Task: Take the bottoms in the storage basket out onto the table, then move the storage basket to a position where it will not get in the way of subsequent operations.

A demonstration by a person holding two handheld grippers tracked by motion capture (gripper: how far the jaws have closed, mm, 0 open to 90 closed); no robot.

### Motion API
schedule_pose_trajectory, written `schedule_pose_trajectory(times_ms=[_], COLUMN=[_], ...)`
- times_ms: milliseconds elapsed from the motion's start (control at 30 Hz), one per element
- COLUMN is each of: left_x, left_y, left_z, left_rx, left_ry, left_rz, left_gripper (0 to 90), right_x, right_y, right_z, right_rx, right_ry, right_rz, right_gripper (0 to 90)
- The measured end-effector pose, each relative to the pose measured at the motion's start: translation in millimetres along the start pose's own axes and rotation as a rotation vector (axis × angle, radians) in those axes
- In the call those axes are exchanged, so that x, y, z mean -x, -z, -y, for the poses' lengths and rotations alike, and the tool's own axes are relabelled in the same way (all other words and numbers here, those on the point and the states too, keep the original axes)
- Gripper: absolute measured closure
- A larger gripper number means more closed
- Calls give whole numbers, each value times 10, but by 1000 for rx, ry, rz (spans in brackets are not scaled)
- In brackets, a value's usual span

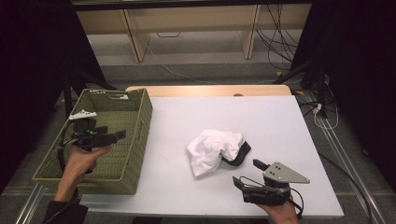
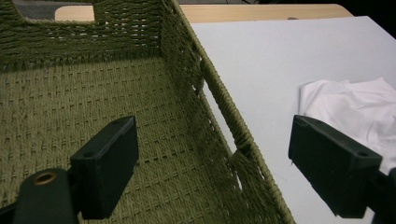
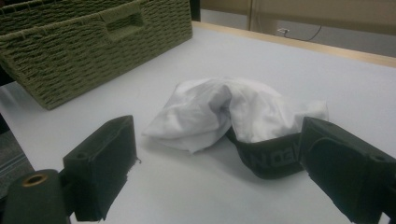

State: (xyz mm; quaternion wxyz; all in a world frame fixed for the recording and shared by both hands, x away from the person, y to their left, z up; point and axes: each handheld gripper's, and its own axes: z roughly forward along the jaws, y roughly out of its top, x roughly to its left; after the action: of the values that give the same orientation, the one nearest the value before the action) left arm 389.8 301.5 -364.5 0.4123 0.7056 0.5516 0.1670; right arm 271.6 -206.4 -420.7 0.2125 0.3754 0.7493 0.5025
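A crumpled white garment (image 1: pixel 212 149) with a black waistband (image 1: pixel 239 155) lies near the middle of the white table (image 1: pixel 261 116). A green woven basket (image 1: pixel 135 140) stands at the table's left edge. My left gripper (image 1: pixel 119 135) is held over the basket's inside, near its right wall, jaws open with nothing between them. In the left gripper view the basket's right rim (image 2: pixel 224 100) runs between the jaws, and the garment (image 2: pixel 355 105) lies beyond on the right. My right gripper (image 1: pixel 246 172) rests low at the table's front, open, pointing at the garment (image 3: pixel 219 109) and its black waistband (image 3: pixel 271 156).
The basket (image 3: pixel 84 51) is empty inside, with a handle cutout in its far wall (image 2: pixel 56 11). A wooden board (image 1: pixel 210 90) borders the table's far edge. Cables and stand legs (image 1: pixel 308 70) crowd the floor at back right.
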Motion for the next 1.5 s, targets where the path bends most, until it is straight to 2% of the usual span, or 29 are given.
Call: schedule_pose_trajectory(times_ms=[200, 367, 533, 767, 900, 1267, 1367, 1500], left_x=[-50, -117, -179, -221, -264, -546, -582, -691], left_y=[94, 168, 246, 255, 273, 332, 350, 382], left_z=[0, 29, 5, 27, 2, 43, 48, 74], left_rx=[20, 23, 47, 33, 33, 15, 8, -11], left_ry=[13, 26, 45, 46, 49, 102, 105, 126], left_rz=[-9, -29, -38, -55, -74, -137, -141, -179], left_gripper=[158, 158, 158, 158, 158, 158, 158, 158], right_x=[-7, -10, -33, -16, -33, -27, -24, -23], right_y=[-17, -64, -88, -106, -99, -84, -83, -90], right_z=[-33, -48, -50, -56, -54, -44, -46, -40], right_rx=[14, 0, -6, -10, -13, -10, -11, -14], right_ry=[4, 20, 40, 39, 56, 54, 52, 49], right_rz=[-8, -16, -21, -22, -26, -19, -18, -22], right_gripper=[126, 126, 125, 125, 125, 125, 125, 125])
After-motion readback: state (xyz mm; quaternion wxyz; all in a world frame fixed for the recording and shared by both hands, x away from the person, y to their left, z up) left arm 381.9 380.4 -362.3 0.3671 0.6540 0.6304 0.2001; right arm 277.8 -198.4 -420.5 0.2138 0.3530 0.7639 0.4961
